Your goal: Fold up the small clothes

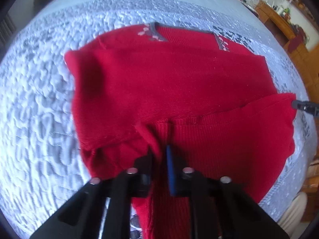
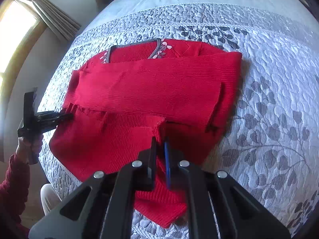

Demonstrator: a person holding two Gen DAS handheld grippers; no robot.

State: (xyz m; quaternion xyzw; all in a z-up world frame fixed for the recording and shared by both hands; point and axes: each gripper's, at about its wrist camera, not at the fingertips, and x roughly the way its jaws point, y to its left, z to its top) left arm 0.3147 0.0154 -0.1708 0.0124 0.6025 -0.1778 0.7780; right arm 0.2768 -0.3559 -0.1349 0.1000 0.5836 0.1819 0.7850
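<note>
A red knit sweater lies on a quilted grey-white bedspread, its grey flowered collar at the far side. My left gripper is shut on the ribbed hem, with red fabric bunched between its fingers. In the right wrist view the same sweater has a sleeve folded across its body. My right gripper is shut on the hem's other corner. The lifted hem stretches between the two grippers. The left gripper shows at the sweater's left edge, and the right gripper's tip at its right edge.
A person's hand and red sleeve hold the left gripper beside the bed's edge. A curtained window is on the left. Wooden furniture stands beyond the bed's far right. The bedspread spreads wide to the right.
</note>
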